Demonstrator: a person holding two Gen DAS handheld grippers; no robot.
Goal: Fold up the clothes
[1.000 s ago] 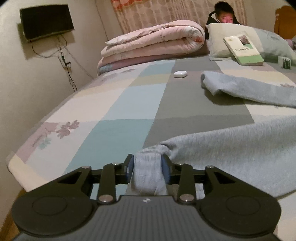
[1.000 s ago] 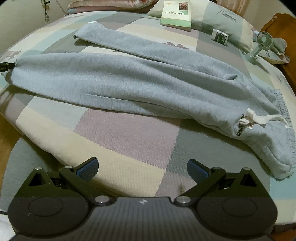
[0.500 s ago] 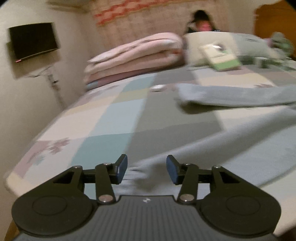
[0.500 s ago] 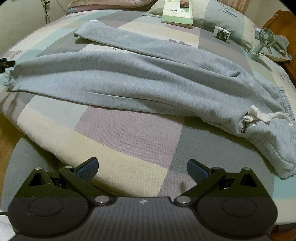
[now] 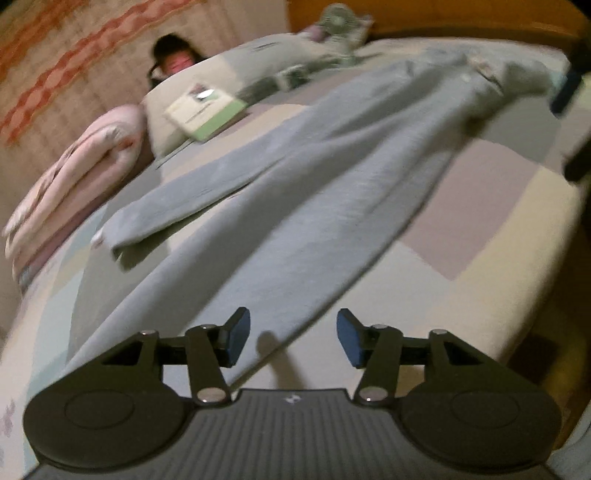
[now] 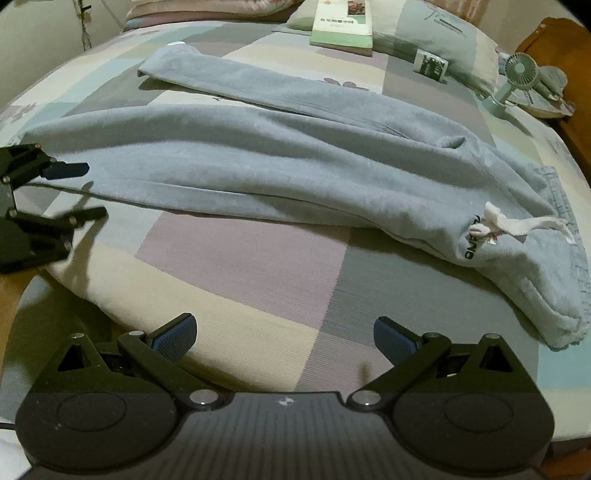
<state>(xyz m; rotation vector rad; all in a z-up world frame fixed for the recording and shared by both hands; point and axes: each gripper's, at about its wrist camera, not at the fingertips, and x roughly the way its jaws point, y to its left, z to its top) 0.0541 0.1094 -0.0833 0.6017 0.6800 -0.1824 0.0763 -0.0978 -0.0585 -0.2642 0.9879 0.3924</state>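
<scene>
Blurring the left view: grey sweatpants point(image 6: 295, 173), cuff cut off, both tools point(image 5: 293, 338) point(image 6: 284, 338) released, empty.

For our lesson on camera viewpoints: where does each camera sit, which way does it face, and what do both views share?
Left wrist: on the left hand-held gripper, open, looking along the grey sweatpants from the cuff end.
Right wrist: on the right hand-held gripper, open, at the bed's side edge, facing across.
Shared: sweatpants, book, fan.

Both wrist views look low across the bed point(image 6: 258, 280), sharing the sweatpants point(image 6: 295, 166); the left seems blurred.
</scene>
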